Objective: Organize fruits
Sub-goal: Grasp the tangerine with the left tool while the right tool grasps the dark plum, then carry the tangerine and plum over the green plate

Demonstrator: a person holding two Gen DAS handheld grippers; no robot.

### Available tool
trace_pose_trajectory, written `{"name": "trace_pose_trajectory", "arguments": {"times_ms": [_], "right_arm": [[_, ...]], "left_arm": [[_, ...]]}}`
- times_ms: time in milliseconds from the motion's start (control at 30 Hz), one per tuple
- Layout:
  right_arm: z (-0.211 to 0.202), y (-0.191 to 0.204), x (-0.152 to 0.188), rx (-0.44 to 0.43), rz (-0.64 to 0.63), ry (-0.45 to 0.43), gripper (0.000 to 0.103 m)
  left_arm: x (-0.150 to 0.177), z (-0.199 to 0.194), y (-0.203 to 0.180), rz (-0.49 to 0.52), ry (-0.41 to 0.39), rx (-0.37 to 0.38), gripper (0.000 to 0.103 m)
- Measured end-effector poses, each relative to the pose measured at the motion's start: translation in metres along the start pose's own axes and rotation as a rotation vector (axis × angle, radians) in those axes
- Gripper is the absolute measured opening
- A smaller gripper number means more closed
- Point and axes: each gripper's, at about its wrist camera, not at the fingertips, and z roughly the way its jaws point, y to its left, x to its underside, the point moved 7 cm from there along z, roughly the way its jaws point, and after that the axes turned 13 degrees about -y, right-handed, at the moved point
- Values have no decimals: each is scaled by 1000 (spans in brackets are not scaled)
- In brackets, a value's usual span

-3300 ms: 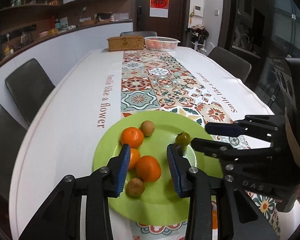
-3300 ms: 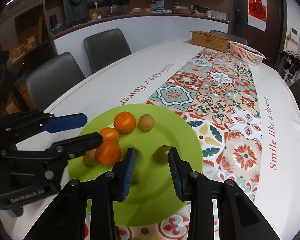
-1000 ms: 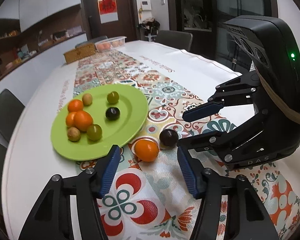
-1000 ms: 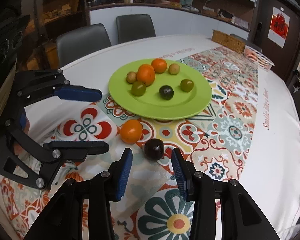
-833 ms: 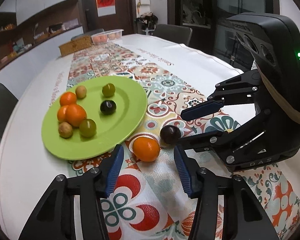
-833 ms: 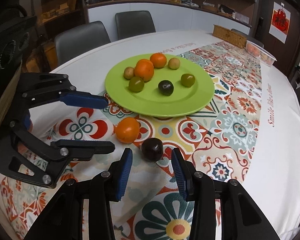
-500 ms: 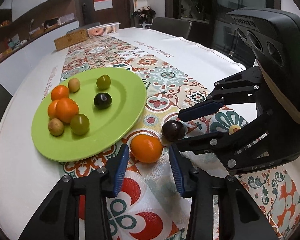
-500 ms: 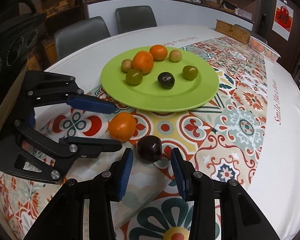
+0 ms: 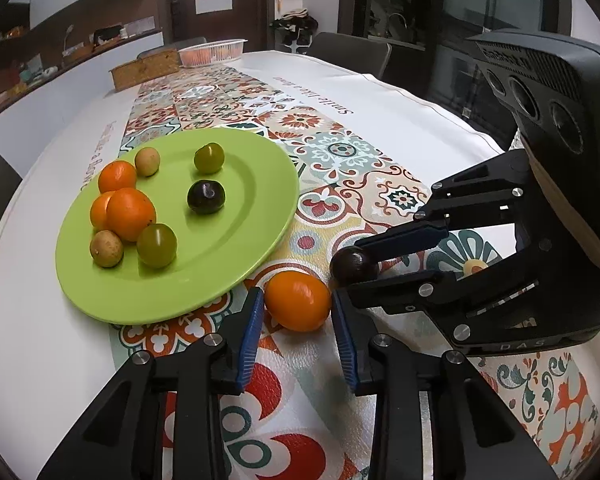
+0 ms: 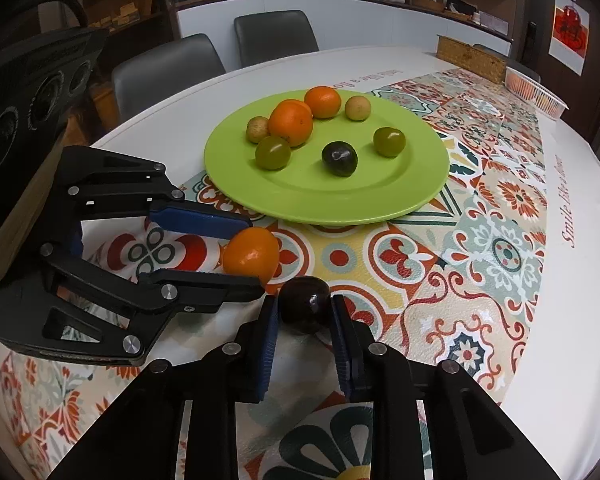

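closing round an orange (image 9: 298, 301) is the left gripper (image 9: 296, 322), blue pads (image 9: 247, 334) flanking the fruit on both sides, just at its skin or a hair off, can't tell which. fruit sits on the patterned table runner (image 9: 380, 184), just off the near rim of the green plate (image 9: 260, 240). right beside it, the right gripper (image 10: 303, 322) brackets a dark plum (image 10: 305, 303), jaws apart enough to straddle it, pads (image 10: 269, 344) tight alongside; firm contact not clear. plum also on the runner, almost touching the orange, w/ each gripper's fingers crossing the other's view.

further back, the plate carries seven fruits: three oranges (image 9: 130, 213) bunched at its left side in the left view, two green plums (image 9: 156, 245), a second dark plum (image 9: 206, 197) near the middle, plus two small tan fruits (image 9: 106, 248), kind unclear. far end of the white tablecloth (image 9: 400, 100): a woven box (image 9: 146, 69) and a white basket (image 9: 212, 51). grey chairs (image 10: 274, 36) line the table's edge.
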Motion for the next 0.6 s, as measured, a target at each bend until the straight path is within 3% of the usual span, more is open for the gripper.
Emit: {"name": "trace_pose_trajectory", "arguments": {"times_ms": [600], "right_arm": [[-34, -1, -8, 44, 99, -88, 27]], "left_arm": [[-9, -33, -3, -73, -61, -98, 34]]}}
